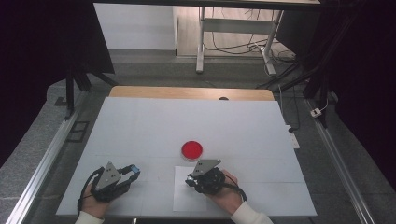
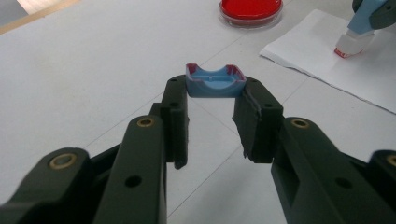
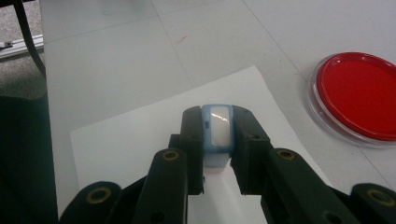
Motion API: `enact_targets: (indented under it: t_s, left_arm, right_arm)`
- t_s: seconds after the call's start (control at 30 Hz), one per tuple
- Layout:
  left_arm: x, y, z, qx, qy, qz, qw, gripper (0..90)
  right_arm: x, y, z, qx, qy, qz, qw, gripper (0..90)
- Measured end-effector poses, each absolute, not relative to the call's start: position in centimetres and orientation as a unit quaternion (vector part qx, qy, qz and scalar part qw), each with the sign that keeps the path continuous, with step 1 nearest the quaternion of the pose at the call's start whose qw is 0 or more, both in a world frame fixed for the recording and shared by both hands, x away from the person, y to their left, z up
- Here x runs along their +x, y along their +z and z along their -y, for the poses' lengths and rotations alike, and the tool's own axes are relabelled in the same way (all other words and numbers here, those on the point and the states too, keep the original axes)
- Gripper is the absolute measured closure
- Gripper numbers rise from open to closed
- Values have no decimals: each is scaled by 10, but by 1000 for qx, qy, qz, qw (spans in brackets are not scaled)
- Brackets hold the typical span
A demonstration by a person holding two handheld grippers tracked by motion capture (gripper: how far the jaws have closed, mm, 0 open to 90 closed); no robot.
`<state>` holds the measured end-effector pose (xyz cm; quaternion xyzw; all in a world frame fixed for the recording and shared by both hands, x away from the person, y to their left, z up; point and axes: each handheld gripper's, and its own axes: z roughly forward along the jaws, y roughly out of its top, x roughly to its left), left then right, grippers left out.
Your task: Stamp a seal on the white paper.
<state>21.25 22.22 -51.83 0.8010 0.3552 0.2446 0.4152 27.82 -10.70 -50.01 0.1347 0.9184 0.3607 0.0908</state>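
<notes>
On the white table [image 1: 140, 126], a blue stamp body [image 3: 217, 127] is clamped between the fingers of the right gripper [image 1: 190, 180], its white-and-red base set down on a sheet of white paper [image 1: 187, 198]. A blue cap [image 2: 215, 80], stained red at its rim, is gripped at the tips of the fingers of the left gripper [image 1: 135, 171], at nine o'clock from the paper. A round dish of red ink [image 1: 192, 150] is seen just beyond the paper, at twelve o'clock from it.
</notes>
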Motion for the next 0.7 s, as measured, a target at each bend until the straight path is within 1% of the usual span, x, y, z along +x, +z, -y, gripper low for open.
enact_targets:
  t_s: [0.7]
  left_arm:
    - [212, -518, -222, 801, 245, -355, 415, 655]
  right_arm:
    - [277, -500, 106, 130, 358, -919, 98, 756]
